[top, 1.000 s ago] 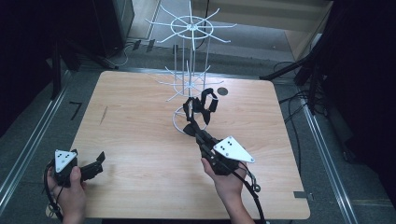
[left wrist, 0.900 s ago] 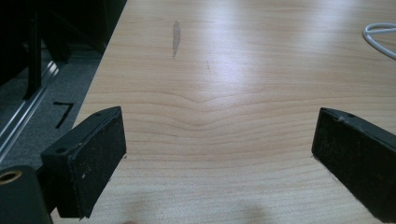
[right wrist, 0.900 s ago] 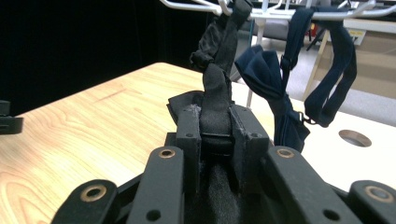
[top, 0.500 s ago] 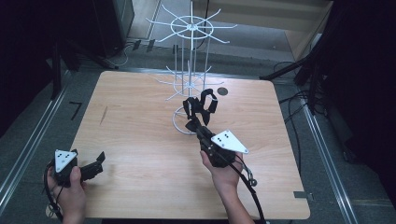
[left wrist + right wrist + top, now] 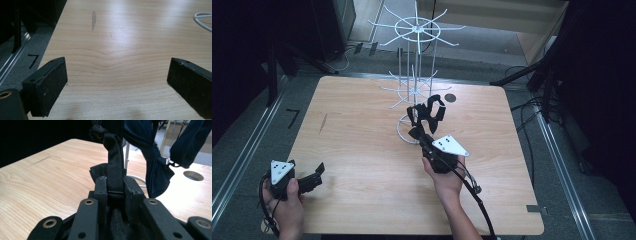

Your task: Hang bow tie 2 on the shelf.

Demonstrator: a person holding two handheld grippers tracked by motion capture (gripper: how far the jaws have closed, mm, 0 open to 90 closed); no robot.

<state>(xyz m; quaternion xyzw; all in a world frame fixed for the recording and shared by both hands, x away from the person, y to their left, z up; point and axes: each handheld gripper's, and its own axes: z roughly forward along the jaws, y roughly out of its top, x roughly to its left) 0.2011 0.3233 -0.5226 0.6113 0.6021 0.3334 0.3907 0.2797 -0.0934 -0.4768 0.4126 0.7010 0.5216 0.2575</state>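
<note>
At the foot of the white wire display rack point(image 5: 414, 85) with its radiating hooks, near the middle of the light wooden table point(image 5: 362, 150), the right gripper point(image 5: 421, 136) held a black fabric strap point(image 5: 115, 170) pinched flat between its jaws. The right gripper view showed the band running up from the pressed-together pads toward the rack's post, where it joined a bunch of dark blue-black cloth point(image 5: 155, 172) that hung knotted from the wires. Whether the strap was tied to that bunch or merely looped over a hook could not be told.

Compared with the high view of a second before, the right hand point(image 5: 447, 182) had drawn back toward the person and sunk a little lower over the table, with the grey three-cornered plate nearer the table's near edge. The grip looked unchanged through that move. The dark bundle point(image 5: 427, 115) hung in much the same spot beside the rack's ring-shaped base, so the pull had probably taken up slack in the strap rather than freed it. By that reading the garment was not yet off the rack, and a further draw, or a lift over the hook, seemed needed.

The left gripper point(image 5: 314, 175) rested low at the near left corner, its jaws spread wide over bare wood with nothing between them, as before, well apart from the rack.
</note>
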